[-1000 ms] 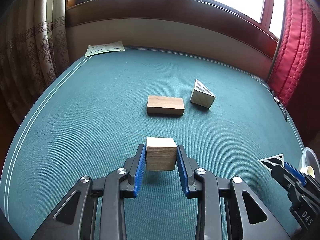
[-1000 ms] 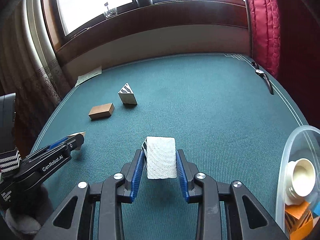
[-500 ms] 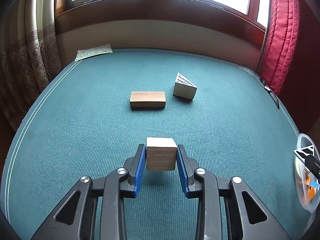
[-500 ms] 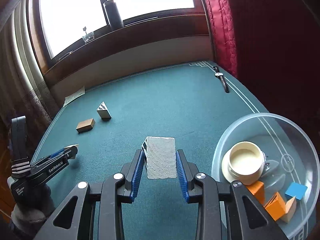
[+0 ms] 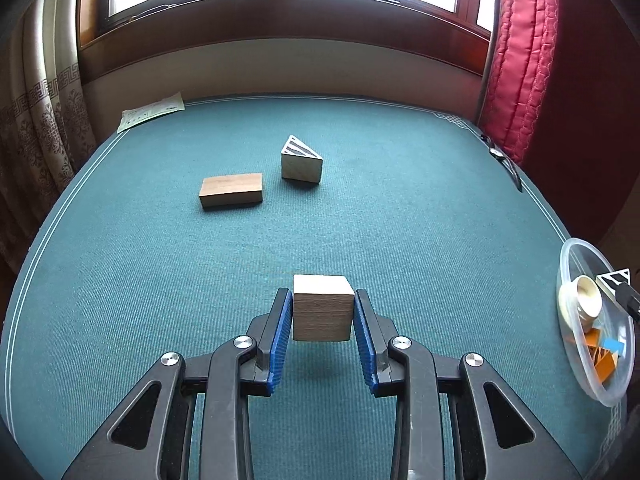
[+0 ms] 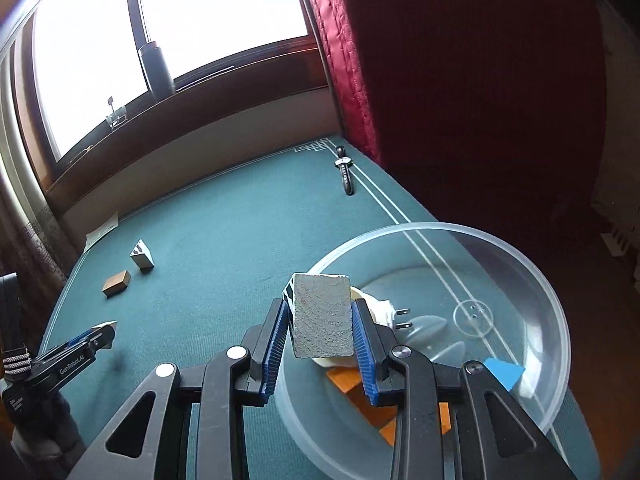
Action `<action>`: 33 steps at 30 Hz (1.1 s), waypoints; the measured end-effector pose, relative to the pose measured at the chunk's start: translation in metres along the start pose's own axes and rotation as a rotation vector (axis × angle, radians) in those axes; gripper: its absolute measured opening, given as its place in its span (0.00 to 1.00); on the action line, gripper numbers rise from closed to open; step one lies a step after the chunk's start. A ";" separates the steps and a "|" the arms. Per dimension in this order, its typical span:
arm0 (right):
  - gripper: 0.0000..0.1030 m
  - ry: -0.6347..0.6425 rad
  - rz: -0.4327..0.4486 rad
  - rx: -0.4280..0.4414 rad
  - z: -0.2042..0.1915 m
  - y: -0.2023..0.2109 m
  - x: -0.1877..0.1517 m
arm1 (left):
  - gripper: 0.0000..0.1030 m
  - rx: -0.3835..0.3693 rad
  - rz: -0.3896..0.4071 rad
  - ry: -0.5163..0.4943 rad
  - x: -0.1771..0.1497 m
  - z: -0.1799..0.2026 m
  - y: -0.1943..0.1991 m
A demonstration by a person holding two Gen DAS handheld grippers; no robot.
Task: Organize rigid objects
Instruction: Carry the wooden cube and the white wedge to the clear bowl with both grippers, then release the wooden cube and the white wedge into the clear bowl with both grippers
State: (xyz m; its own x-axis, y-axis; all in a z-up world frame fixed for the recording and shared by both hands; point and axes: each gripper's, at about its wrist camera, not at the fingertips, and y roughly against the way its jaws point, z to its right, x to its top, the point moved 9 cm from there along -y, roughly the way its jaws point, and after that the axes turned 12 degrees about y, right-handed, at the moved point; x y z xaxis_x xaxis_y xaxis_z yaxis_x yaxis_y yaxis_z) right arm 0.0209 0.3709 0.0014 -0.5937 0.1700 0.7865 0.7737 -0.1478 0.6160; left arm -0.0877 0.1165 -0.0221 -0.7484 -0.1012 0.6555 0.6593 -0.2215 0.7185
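Right claw grips striped wedge above bowl.

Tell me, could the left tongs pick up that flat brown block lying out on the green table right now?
Probably not yet. The path across the green table to the flat brown block looks free, but the left tongs are shut on a wooden cube, so they would have to put that down first.

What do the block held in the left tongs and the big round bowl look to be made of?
Pale cube block: apparently unfinished wood, with visible grain lines on its side.
Clear round bowl: likely plastic, slightly frosted; the table's white lines show through it.
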 end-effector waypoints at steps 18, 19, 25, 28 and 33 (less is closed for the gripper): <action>0.50 -0.115 0.007 -0.109 0.084 0.008 -0.022 | 0.31 -0.126 -0.038 -0.137 -0.021 0.099 0.013; 0.50 -0.118 0.007 -0.109 0.087 0.008 -0.023 | 0.31 -0.134 -0.041 -0.146 -0.023 0.105 0.014; 0.50 -0.116 0.013 -0.130 0.096 0.010 -0.025 | 0.31 -0.182 -0.067 -0.193 -0.036 0.138 0.017; 0.52 -0.116 0.020 -0.144 0.101 0.012 -0.026 | 0.31 -0.222 -0.088 -0.217 -0.046 0.156 0.019; 0.52 -0.134 0.018 -0.149 0.109 0.012 -0.029 | 0.31 -0.300 -0.130 -0.269 -0.067 0.189 0.025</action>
State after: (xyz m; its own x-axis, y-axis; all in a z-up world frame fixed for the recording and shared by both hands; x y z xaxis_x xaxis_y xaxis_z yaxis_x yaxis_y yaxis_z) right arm 0.0711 0.4702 -0.0186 -0.5379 0.2924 0.7907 0.7369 -0.2926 0.6094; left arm -0.0070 0.3012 -0.0045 -0.7522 0.1943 0.6296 0.4805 -0.4920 0.7260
